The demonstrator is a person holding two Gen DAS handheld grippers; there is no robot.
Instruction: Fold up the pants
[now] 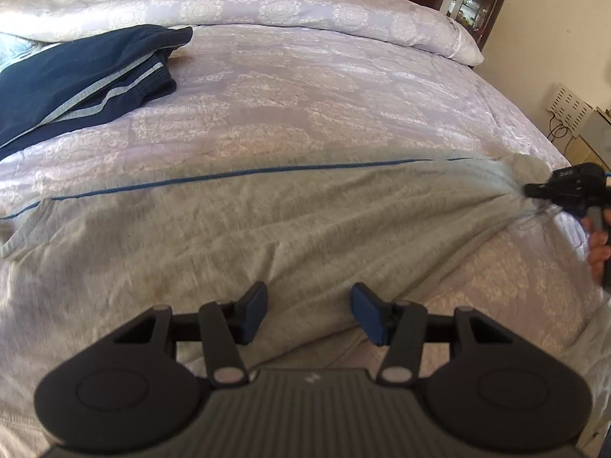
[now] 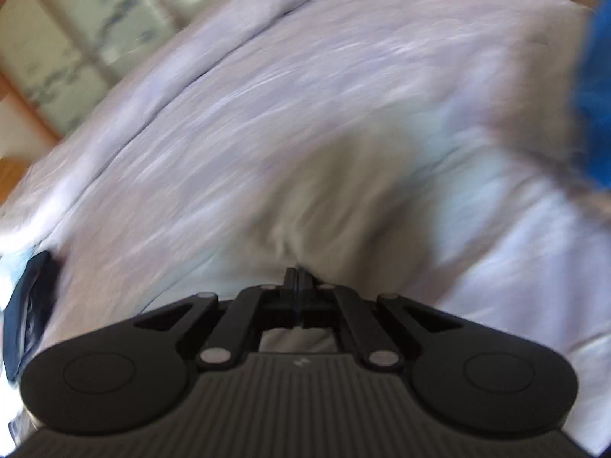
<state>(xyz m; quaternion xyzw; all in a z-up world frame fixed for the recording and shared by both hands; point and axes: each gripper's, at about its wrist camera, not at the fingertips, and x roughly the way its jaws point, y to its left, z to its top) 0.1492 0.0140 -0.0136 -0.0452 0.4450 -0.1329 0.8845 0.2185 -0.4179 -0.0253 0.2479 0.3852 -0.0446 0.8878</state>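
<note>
Grey pants (image 1: 267, 221) with a thin blue side stripe lie stretched across the lavender bedspread (image 1: 305, 87). My left gripper (image 1: 309, 313) is open, its blue pads just above the near edge of the pants, holding nothing. My right gripper (image 2: 297, 273) is shut on the grey pants (image 2: 343, 198), pinching a bunched end of the fabric. In the left wrist view the right gripper (image 1: 529, 191) is at the far right, gripping the pants' right end, which puckers toward it. The right wrist view is motion-blurred.
Folded navy pants (image 1: 76, 84) with grey stripes lie at the bed's back left; they show as a dark shape in the right wrist view (image 2: 26, 320). A rolled quilt (image 1: 267, 7) lies along the headboard. A wall and small cabinet (image 1: 588, 129) stand right of the bed.
</note>
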